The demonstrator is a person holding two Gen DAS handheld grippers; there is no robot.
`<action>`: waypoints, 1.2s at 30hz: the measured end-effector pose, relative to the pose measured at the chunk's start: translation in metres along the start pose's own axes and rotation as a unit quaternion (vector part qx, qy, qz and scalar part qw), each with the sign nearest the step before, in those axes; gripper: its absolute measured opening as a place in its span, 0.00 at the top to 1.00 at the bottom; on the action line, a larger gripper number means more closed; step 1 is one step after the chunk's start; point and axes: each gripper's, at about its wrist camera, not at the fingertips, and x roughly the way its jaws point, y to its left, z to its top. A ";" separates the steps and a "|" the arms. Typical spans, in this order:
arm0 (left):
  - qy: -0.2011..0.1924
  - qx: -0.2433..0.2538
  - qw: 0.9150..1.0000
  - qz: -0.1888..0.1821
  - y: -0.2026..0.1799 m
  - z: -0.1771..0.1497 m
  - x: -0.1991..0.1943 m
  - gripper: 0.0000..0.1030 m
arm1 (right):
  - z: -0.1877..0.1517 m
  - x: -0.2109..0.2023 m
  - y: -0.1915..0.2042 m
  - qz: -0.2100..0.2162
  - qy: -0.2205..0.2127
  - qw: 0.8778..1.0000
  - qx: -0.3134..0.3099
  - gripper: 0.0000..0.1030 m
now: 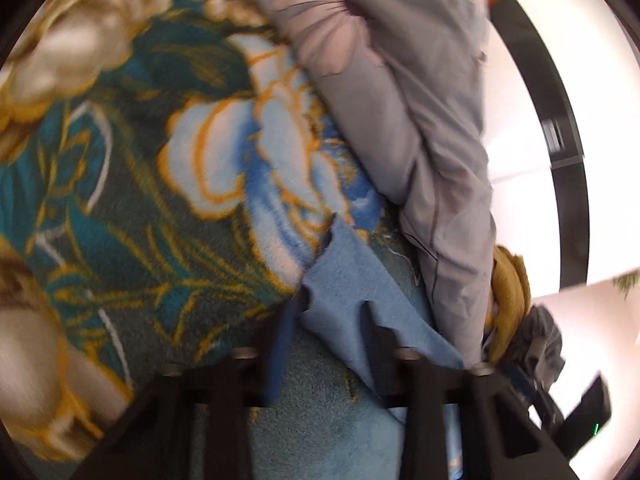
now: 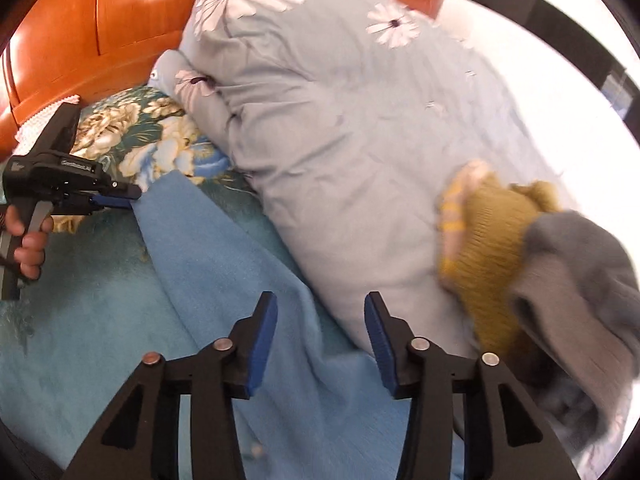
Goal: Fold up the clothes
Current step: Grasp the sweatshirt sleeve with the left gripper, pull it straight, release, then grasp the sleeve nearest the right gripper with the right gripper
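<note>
Left wrist view: my left tongs [image 1: 326,322] sit at the bottom centre, the fingers apart, with a corner of the blue cloth [image 1: 352,292] lying across the gap and draped over the right finger. I cannot tell whether they pinch it. The floral blanket [image 1: 160,160] fills the left and centre of the frame under the cloth. The grey duvet [image 1: 420,120] runs down the right of centre, and a mustard knit [image 1: 510,300] shows at its lower right edge.

Right wrist view: my right tongs [image 2: 320,336] stand wide open at the bottom centre, holding nothing, just above the blue cloth [image 2: 224,264], which stretches from the lower centre up to the left. At the left edge my left tongs [image 2: 126,196] are closed on the cloth's far corner. The duvet [image 2: 340,140] lies across the middle, touching the cloth's right edge. The mustard knit [image 2: 496,232] and a grey garment [image 2: 576,280] rest on it at the right. The orange headboard [image 2: 100,20] fills the upper left.
</note>
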 end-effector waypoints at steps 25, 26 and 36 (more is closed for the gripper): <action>-0.086 -0.028 0.989 0.118 0.006 -0.039 -0.083 0.58 | -0.218 -0.135 -0.163 -0.084 0.108 0.919 0.368 0.54; -0.089 -0.023 0.987 0.129 0.001 -0.045 -0.090 0.54 | -0.231 -0.147 -0.169 -0.096 0.113 0.915 0.376 0.54; -0.048 0.180 0.965 0.183 -0.120 -0.171 -0.085 0.31 | -0.392 -0.212 -0.173 -0.091 0.164 0.840 0.510 0.54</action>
